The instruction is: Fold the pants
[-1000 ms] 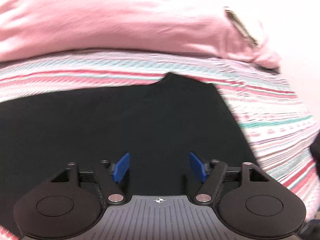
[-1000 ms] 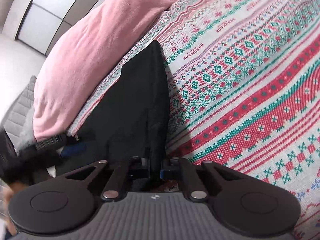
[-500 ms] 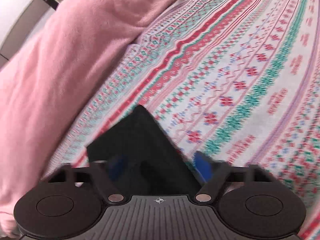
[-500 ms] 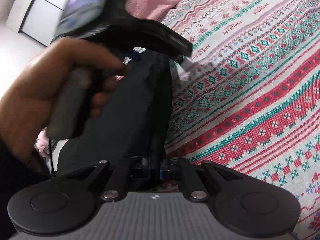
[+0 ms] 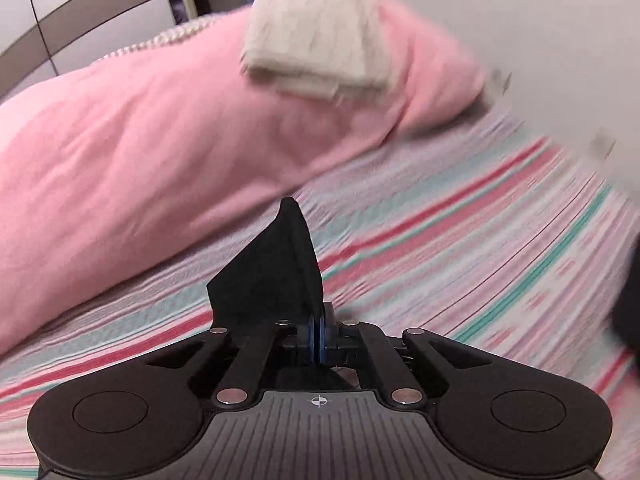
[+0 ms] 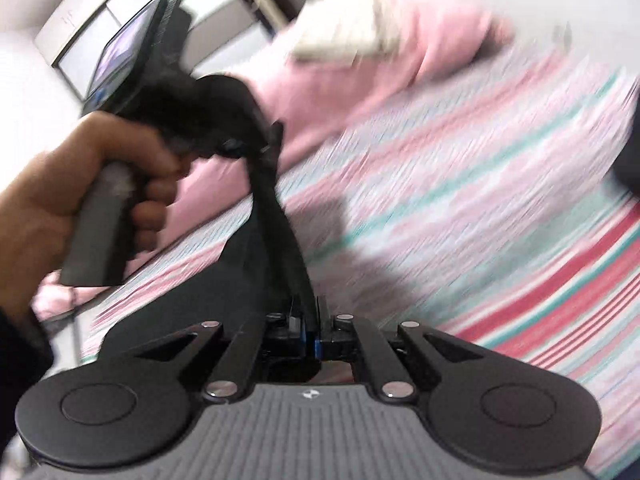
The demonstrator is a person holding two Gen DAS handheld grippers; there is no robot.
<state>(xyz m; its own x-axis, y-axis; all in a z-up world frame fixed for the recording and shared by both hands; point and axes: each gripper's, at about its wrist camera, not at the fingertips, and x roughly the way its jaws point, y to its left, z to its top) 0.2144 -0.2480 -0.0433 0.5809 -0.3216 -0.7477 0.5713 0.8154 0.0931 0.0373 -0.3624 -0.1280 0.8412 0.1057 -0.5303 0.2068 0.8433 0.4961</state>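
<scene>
Both grippers, left (image 5: 318, 338) and right (image 6: 310, 334), are clamped on one pair of black pants (image 5: 276, 272) lifted over the striped bedspread (image 5: 460, 240). Beyond the pants lies one pink pillow (image 5: 160, 140) bearing one folded pale cloth (image 5: 320, 40); nothing blocks the pants.

A bed (image 5: 460, 240) carries everything, covered in a spread striped pink, red and teal. A large pink pillow (image 5: 160, 152) lies on it along the far side, and a folded pale cloth (image 5: 316, 40) rests on the pillow.
</scene>
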